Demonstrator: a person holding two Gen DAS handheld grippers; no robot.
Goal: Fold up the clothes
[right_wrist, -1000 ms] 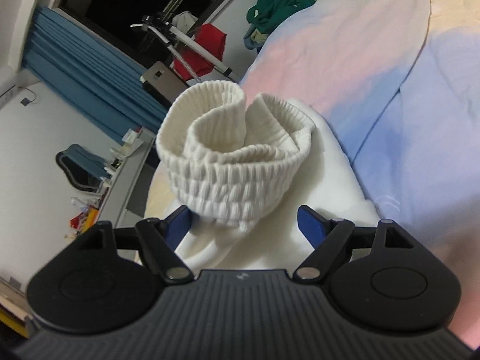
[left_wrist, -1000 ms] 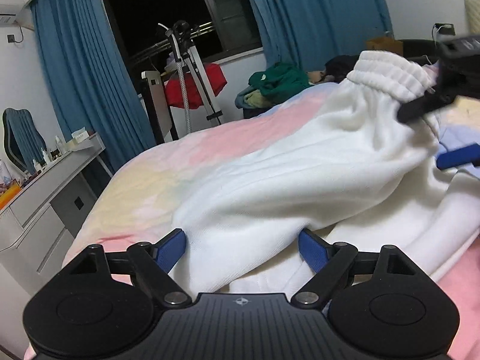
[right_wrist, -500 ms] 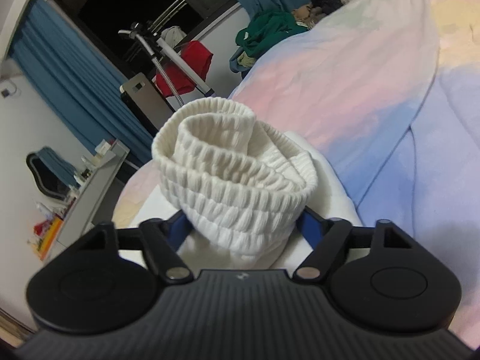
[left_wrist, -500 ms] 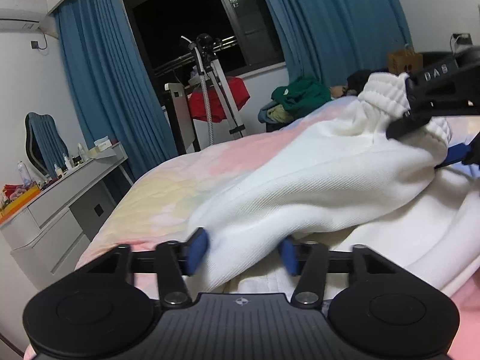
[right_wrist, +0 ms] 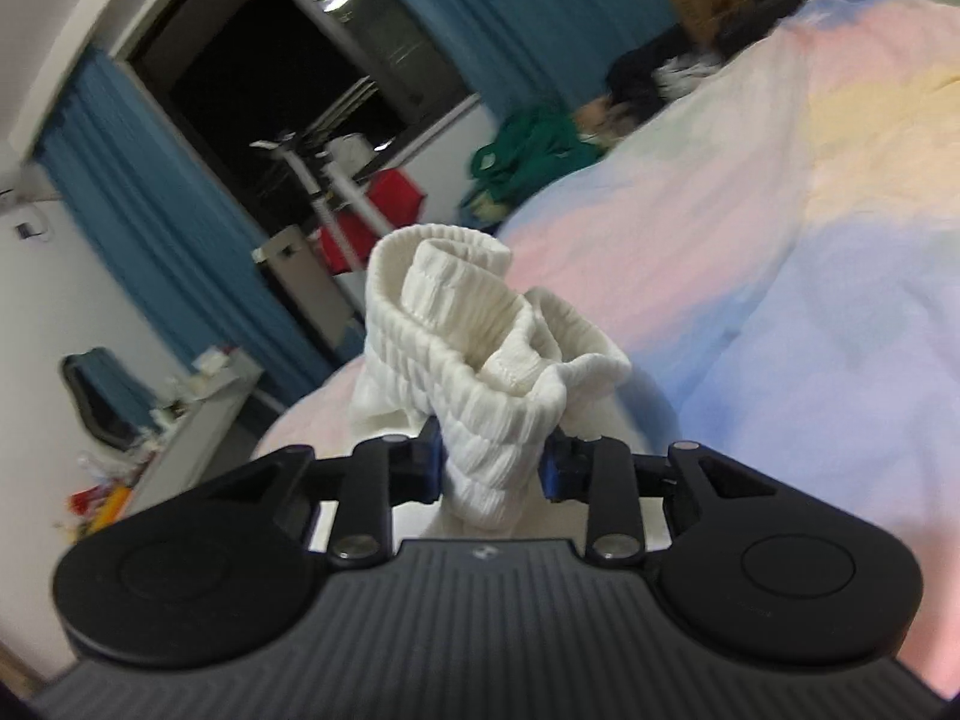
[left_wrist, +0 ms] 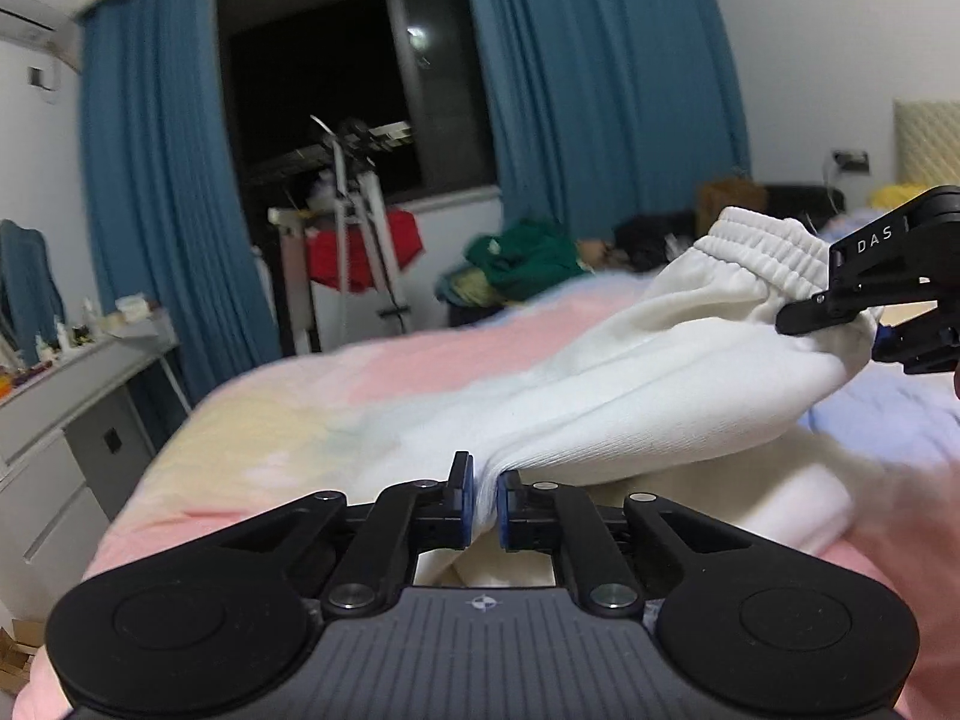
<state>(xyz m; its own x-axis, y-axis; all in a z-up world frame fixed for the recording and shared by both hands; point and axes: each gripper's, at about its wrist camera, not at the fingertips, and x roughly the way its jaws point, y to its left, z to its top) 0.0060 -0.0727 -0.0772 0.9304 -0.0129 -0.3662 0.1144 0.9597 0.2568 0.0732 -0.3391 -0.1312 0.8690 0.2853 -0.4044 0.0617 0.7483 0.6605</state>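
White garment (left_wrist: pixel 630 414): lifted off bed (left_wrist: pixel 312 414). Left gripper (left_wrist: pixel 482 504), previously spread, clamped its edge; right gripper (right_wrist: pixel 492 465) pinched the cuff (right_wrist: pixel 474 354). Ready for folding.

Even indoor light fills both fisheye views against a black night window (left_wrist: pixel 336 78) bearing one small reflected glare spot, as straight lines bow toward the frame edges, motion blur smears the blue curtains (right_wrist: pixel 150 222) and far clutter, and only faint shadows soften the pastel bedspread (left_wrist: pixel 372 384).
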